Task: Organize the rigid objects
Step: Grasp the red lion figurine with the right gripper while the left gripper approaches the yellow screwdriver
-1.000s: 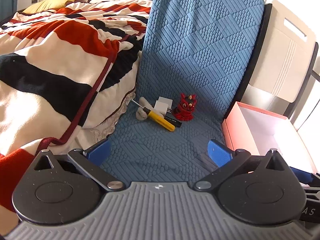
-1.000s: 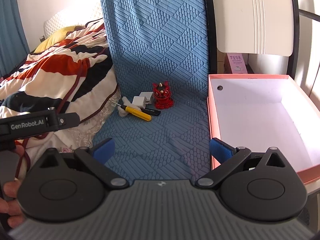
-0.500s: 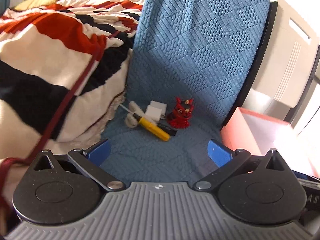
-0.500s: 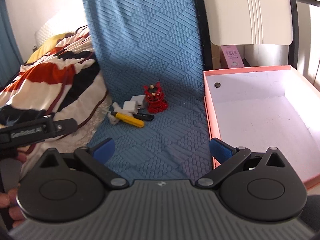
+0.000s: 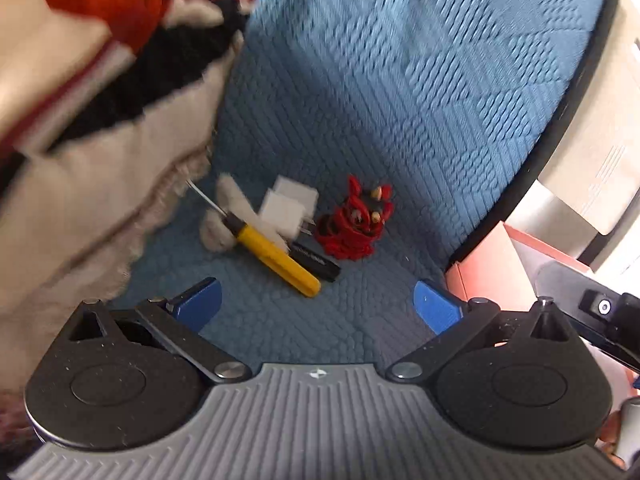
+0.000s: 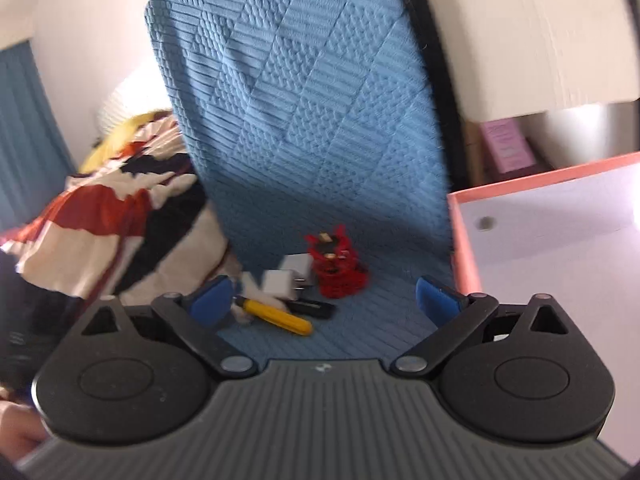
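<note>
On the blue quilted mat lies a small cluster: a yellow-handled screwdriver, a black stick, white charger plugs, a white fluffy item and a red figurine. My left gripper is open, a short way in front of the cluster, holding nothing. My right gripper is open too, its left finger overlapping the screwdriver's tip end in view.
A pink-rimmed white box stands empty to the right of the mat. A striped red, black and white blanket lies on the left. The mat rises as a backrest behind the cluster.
Both grippers have moved forward toward the cluster, which now looks larger and lower in both views. Both views are motion-blurred. The jaws stayed open.
</note>
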A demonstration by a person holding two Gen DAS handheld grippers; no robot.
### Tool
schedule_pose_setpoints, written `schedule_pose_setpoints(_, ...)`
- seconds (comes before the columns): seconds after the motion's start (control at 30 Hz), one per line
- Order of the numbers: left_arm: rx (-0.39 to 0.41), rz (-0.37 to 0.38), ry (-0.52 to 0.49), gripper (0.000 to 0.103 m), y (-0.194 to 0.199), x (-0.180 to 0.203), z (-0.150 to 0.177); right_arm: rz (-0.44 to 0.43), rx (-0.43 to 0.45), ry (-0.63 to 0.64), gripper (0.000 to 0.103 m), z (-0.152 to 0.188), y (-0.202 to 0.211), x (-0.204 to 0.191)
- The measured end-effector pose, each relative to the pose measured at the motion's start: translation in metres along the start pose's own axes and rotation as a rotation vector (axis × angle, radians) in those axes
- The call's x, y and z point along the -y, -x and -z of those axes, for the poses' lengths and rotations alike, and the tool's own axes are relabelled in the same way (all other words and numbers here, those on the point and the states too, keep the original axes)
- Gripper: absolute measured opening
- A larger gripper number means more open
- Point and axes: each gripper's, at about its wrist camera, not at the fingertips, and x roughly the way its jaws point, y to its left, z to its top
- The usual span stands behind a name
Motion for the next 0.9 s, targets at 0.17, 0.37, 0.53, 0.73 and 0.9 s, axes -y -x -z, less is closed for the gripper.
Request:
schedule_pose_setpoints(0.17,-0.037,-0.003,0.036,0.098,-0.033,-0.011,-0.002,-0.040,-0.066,0.003,0.091,-0.007,-0.042,0.004)
schedule_pose_setpoints(0.37,-0.099,0.041,0.110,0.080,-0.073,-0.030,-0.005,-0.035,-0.136,0.058,0.075,-0.018,-0.092,0.005)
schedule_pose_setpoints(0.53,-0.115,0.054,0.168,0.072,-0.091,-0.036,-0.006,-0.020,-0.141,0.168,0.075,-0.016,-0.125,0.008)
schedule_pose_setpoints(0.73,-0.122,0.052,0.194,0.062,-0.102,-0.038,-0.009,-0.002,-0.187,0.221,0.075,-0.018,-0.163,0.013)
schedule_pose_setpoints(0.9,-0.128,0.027,0.212,0.062,-0.109,-0.040,-0.009,0.014,-0.236,0.283,0.075,-0.019,-0.190,0.007)
